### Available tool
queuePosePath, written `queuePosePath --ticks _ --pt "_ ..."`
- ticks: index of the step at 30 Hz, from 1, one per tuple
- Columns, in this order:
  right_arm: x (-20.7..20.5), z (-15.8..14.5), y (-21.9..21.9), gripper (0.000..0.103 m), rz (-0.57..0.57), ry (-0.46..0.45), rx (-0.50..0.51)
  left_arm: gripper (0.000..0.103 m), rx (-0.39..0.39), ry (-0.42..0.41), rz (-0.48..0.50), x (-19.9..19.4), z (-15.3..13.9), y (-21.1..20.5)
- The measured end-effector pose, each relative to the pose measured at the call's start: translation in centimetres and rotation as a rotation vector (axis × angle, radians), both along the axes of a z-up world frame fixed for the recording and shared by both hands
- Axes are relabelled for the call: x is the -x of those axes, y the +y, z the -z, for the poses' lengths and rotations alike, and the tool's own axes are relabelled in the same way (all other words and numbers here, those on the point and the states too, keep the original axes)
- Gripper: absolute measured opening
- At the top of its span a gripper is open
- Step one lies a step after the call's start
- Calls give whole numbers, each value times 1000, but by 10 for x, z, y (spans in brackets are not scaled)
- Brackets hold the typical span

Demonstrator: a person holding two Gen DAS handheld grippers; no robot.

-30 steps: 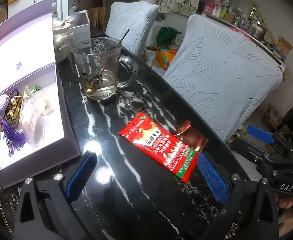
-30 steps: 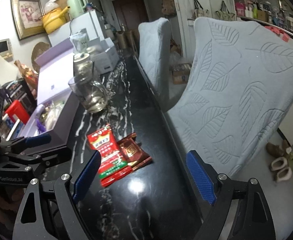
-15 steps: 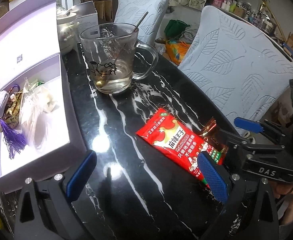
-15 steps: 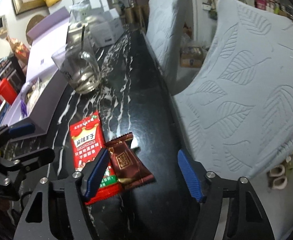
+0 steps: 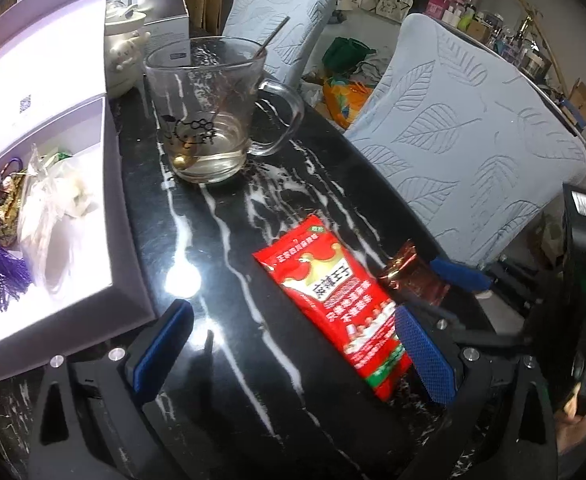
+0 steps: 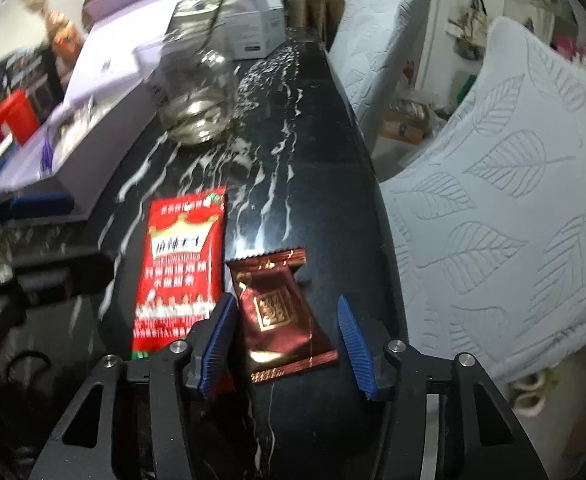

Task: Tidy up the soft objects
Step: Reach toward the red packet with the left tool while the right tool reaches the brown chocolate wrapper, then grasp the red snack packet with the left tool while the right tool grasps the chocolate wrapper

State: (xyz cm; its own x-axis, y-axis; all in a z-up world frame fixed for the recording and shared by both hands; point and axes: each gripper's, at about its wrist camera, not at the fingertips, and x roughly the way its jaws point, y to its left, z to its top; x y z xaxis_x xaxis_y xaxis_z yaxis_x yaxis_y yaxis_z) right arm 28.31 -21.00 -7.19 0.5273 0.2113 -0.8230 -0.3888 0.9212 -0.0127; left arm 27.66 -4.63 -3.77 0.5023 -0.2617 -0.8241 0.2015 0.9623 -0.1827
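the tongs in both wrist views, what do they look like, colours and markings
Both are black angular frames with triangular cut-outs and silver screw heads. The left tongs carry blue pads with a fine dimpled texture; the right tongs carry blue pads ribbed along their edges. Seen from the left wrist view, the right unit has a black body with a white label and a small green light. No cables or sleeves show clearly.

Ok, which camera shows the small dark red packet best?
The right wrist view: the dark red packet lies whole between the right claw pads. The left wrist view shows only its crinkled end, partly hidden.
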Motion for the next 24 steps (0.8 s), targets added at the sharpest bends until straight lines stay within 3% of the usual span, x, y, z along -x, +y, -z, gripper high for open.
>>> queuePosePath --ticks 3,5,11,15,18,24 --pt "6 0 2 31 -11 -11 -9 102 -5 0 4 -2 0 -5" --pt "9 0 0 28 -9 -18 -20 102 -6 3 10 -3 1 -9" --pt "20 -2 -26 28 86 7 -135 102 -17 14 6 -8 11 -22" --pt "34 -5 -43 28 148 8 -156 102 9 54 -19 -13 23 -28" --pt "40 -7 -51 28 173 5 -172 102 -26 60 -77 -16 32 -32" --pt "50 -15 -54 28 169 5 -208 102 -129 25 -57 -19 37 -52"
